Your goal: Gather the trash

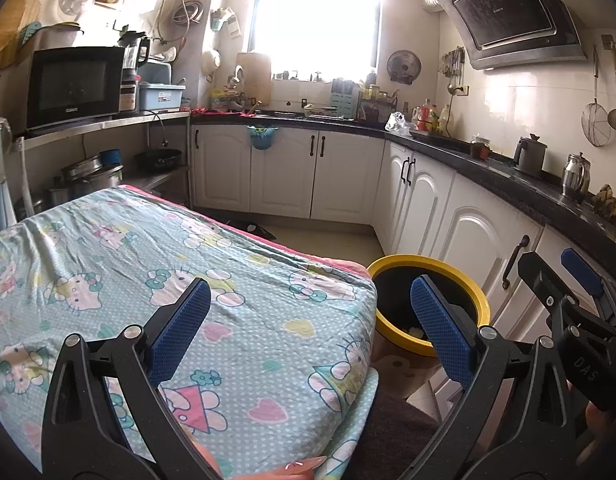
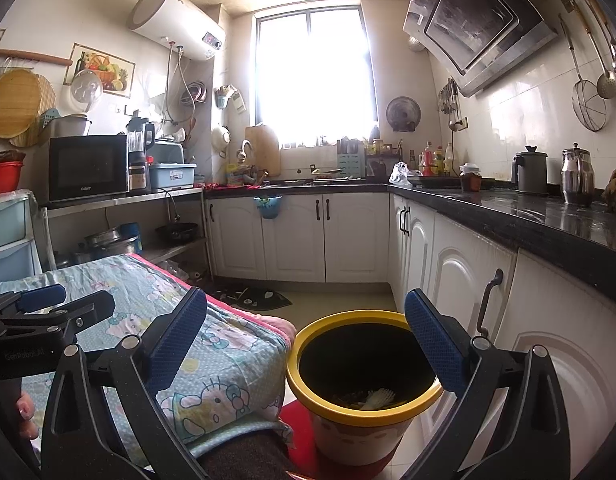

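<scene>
A yellow-rimmed trash bin stands on the floor by the white cabinets, with pale scraps of trash at its bottom. It also shows in the left wrist view. My right gripper is open and empty, hovering above the bin's mouth. My left gripper is open and empty over the corner of the table with the Hello Kitty cloth, left of the bin. The right gripper shows at the right edge of the left wrist view. The left gripper shows at the left edge of the right wrist view.
White cabinets under a black countertop run along the right and back. Kettles and bottles stand on it. A microwave sits on a metal shelf at left. A dark mat lies on the floor.
</scene>
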Demonstrator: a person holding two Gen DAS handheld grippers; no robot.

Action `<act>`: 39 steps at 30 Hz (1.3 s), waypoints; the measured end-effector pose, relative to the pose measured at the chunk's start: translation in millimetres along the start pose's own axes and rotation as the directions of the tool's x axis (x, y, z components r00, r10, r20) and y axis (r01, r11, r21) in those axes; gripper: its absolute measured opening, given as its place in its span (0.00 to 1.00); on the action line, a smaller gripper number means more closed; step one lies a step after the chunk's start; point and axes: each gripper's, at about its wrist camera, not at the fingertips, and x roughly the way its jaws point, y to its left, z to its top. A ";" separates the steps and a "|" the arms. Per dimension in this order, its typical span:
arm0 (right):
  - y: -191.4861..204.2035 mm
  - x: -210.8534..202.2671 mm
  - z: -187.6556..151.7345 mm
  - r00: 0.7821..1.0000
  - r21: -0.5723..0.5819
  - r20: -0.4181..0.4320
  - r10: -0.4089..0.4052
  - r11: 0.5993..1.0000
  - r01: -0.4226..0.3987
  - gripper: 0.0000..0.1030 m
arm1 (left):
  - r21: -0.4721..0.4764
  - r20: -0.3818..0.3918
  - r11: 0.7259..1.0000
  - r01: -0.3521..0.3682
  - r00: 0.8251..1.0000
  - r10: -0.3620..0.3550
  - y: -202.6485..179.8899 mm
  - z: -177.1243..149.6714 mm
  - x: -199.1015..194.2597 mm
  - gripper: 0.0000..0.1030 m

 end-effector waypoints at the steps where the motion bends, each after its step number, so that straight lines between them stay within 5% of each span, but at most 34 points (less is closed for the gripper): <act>1: 0.2 0.1 0.2 1.000 0.000 0.001 0.000 1.000 0.000 0.94 | 0.000 0.001 1.000 -0.001 1.000 0.001 -0.2 -0.3 0.1 0.90; 39: 4.0 4.1 2.8 0.999 0.001 -0.024 0.021 1.000 -0.021 0.94 | -0.037 -0.049 0.999 0.037 0.998 -0.039 14.8 -1.6 5.5 0.90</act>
